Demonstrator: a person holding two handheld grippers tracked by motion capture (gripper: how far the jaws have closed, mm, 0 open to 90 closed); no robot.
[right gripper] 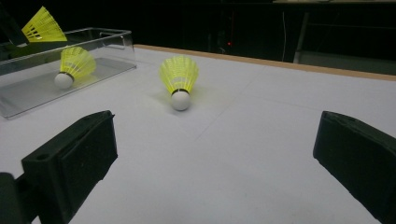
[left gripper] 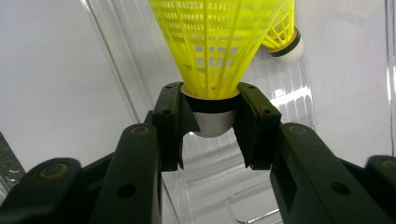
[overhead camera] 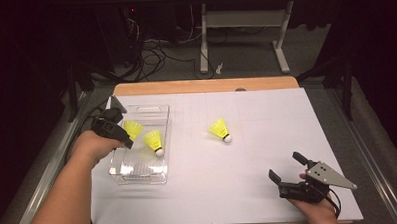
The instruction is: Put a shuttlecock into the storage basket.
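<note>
Risk sits mostly in how my left claw (left gripper: pixel 212 128) grips: it is clenched on the white cork tip of one shuttlecock (left gripper: pixel 212 60), with only the pads' front edges on that rounded nose. I judge the cork could squirt out if I tilt or jolt, and the shuttlecock would then drop wherever it happens to hang.

It hangs over the left side of the clear plastic box (overhead camera: pixel 119 171), feathers pointing away from me. A second shuttlecock (overhead camera: pixel 154 141) already lies inside the box, just right of mine; letting go carelessly could land one on the other or knock it about. The box walls are thin and see-through, so I could clip the near-left rim with a jaw and shove the whole box.

My right claw (overhead camera: pixel 287 166) rests released, jaws spread wide, at the near right of the white table (overhead camera: pixel 266 109). A third shuttlecock (right gripper: pixel 179 80) lies on open table mid-way, well apart from everything, with plenty of free surface around it. The table's right and near edges are close to that hand.
</note>
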